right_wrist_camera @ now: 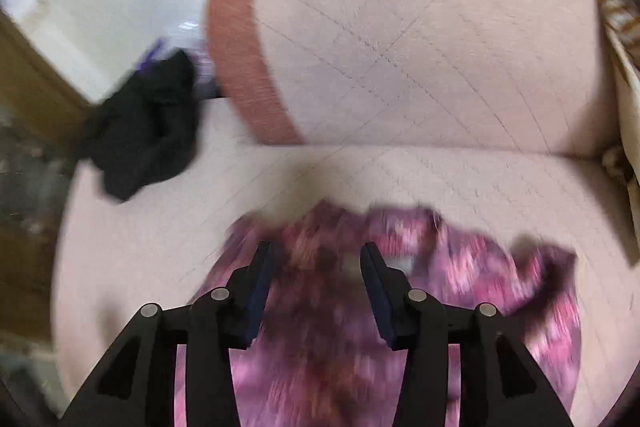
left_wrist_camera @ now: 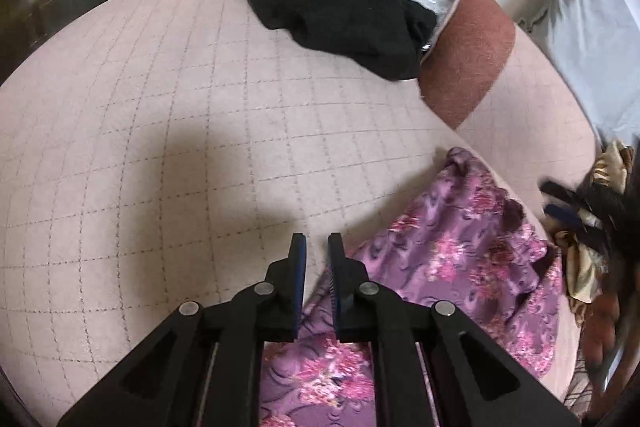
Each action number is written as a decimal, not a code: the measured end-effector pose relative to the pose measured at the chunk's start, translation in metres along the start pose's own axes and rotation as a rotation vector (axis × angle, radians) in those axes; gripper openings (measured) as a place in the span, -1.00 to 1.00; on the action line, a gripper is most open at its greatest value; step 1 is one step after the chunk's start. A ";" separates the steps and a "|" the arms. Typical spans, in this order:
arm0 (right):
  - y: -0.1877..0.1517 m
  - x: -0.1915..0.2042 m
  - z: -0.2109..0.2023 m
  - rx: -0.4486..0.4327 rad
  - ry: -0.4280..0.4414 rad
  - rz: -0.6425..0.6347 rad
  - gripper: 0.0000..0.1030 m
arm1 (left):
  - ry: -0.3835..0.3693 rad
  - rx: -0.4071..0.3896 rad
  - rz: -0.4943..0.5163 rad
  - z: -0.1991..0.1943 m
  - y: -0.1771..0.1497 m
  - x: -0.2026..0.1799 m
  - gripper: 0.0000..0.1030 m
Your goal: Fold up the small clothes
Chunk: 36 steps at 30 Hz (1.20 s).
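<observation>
1. The purple floral garment lies rumpled on the quilted pink sofa seat, spread low in front of me, likely so I can reach its edges for folding.
2. A black garment waits near the seat's far edge, well apart.
3. My left claw hovers at the floral cloth's edge, jaws narrowly parted, gripping nothing.
4. My right claw hangs over the same garment, jaws wide apart and empty; the view is blurred.

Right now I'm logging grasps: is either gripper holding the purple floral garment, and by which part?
Neither. The left gripper and right gripper hang open above the purple floral garment, with nothing between their fingers.
</observation>
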State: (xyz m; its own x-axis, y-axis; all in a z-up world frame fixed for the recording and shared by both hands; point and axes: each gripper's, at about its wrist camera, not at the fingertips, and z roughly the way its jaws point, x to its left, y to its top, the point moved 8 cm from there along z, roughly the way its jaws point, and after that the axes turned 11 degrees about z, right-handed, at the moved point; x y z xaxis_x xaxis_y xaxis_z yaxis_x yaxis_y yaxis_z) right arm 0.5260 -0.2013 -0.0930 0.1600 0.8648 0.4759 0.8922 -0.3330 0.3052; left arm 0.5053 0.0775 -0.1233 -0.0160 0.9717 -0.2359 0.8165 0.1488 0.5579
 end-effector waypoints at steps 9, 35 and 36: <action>-0.198 -0.081 -0.110 -0.005 0.086 0.041 0.09 | 0.010 -0.122 0.135 -0.048 -0.018 -0.046 0.07; -0.340 -0.188 -0.129 0.021 0.067 0.351 -0.42 | 0.163 -0.083 0.291 -0.130 -0.228 0.002 0.62; -0.340 -0.190 -0.140 0.003 0.102 0.370 -0.42 | 0.181 -0.064 0.301 -0.125 -0.227 0.005 0.62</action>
State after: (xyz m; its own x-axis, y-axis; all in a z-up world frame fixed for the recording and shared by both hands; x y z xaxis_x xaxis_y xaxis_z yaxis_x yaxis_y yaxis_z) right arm 0.1334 -0.3051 -0.1712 0.4286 0.6449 0.6328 0.7834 -0.6141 0.0953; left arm 0.2474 0.0711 -0.1518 0.1132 0.9897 0.0877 0.7625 -0.1431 0.6310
